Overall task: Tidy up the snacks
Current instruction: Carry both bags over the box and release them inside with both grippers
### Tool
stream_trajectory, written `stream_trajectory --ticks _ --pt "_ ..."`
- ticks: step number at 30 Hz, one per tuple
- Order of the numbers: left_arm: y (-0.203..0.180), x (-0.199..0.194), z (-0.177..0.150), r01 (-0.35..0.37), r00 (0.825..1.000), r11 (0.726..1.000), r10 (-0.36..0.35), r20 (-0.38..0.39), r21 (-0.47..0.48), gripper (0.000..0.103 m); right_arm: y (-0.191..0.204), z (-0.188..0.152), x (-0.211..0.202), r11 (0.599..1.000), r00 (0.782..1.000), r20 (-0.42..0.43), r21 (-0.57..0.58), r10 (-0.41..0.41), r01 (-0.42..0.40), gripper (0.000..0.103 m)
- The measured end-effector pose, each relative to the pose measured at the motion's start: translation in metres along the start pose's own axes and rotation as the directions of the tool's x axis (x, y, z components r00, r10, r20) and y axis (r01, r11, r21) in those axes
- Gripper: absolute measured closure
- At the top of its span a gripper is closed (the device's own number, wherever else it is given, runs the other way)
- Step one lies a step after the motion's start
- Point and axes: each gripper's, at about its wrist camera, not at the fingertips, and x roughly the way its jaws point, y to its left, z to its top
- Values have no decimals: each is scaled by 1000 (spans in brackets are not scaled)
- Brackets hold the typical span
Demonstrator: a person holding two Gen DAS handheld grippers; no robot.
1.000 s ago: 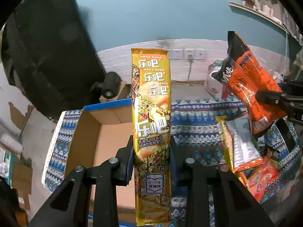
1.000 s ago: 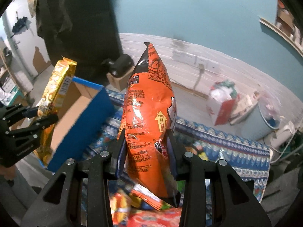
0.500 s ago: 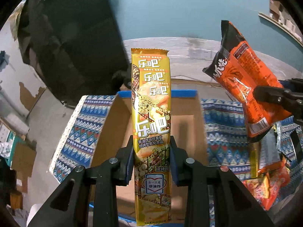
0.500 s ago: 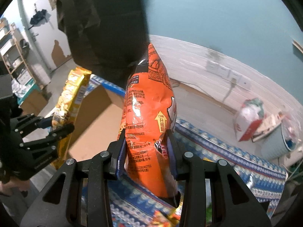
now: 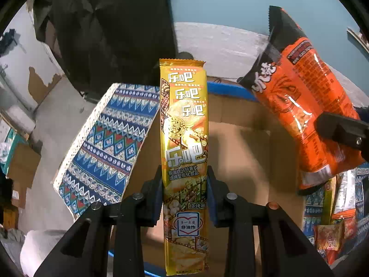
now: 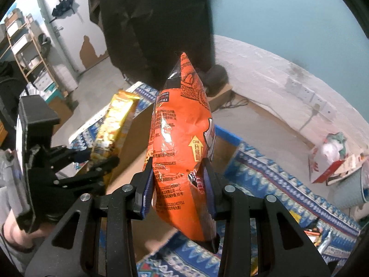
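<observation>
We've swung both hands over since a sec ago: the cardboard box [image 5: 242, 152] was off to the left w/ only a corner beyond our left gripper [image 5: 184, 194], now its open bottom sits straight ahead of the jaws. Means we're lined up for the drop, by our read; release comes next.

Left jaws narrow, clamped on the yellow snack pack [image 5: 184, 138] at its lower third, pack standing up between the pads, top end reaching past the box's far blue rim. Right gripper [image 6: 178, 184] likewise pinched tight on the orange chip bag [image 6: 182, 152], bag poking up and forward from the pads, its bottom corner hanging below them.

Writing: yellow pack reads 乐吧 repeated, 非油炸 in a heart badge, 烧烤味 lower down. Orange bag shows 升级 on a yellow arrow; rest is small print, can't read.

More snacks [image 5: 334, 228] lie right of the left jaws on the patterned cloth [image 5: 108, 145], still to sort.
</observation>
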Motion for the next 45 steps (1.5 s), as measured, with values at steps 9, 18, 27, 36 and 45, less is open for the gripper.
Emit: stream_trajectory --ticks 9,18,27,36,45 --pt "12 16 -5 -2 999 999 1 -43 -33 64 14 0 32 1000 998 -63 2 13 -12 66" --pt "20 0 -8 -32 999 999 31 -35 -36 47 19 -5 51 1000 994 -113 -3 16 -17 66" --pt "23 -24 -8 -24 1000 999 24 17 -42 37 22 -6 45 1000 994 -106 -1 1 -1 41" --pt "-16 -43 -13 35 998 999 -37 45 41 33 1 -23 0 999 996 -77 4 -53 53 24" --pt "-78 -68 -24 93 992 978 -107 64 189 27 -42 -48 -48 989 991 -66 78 -116 121 23"
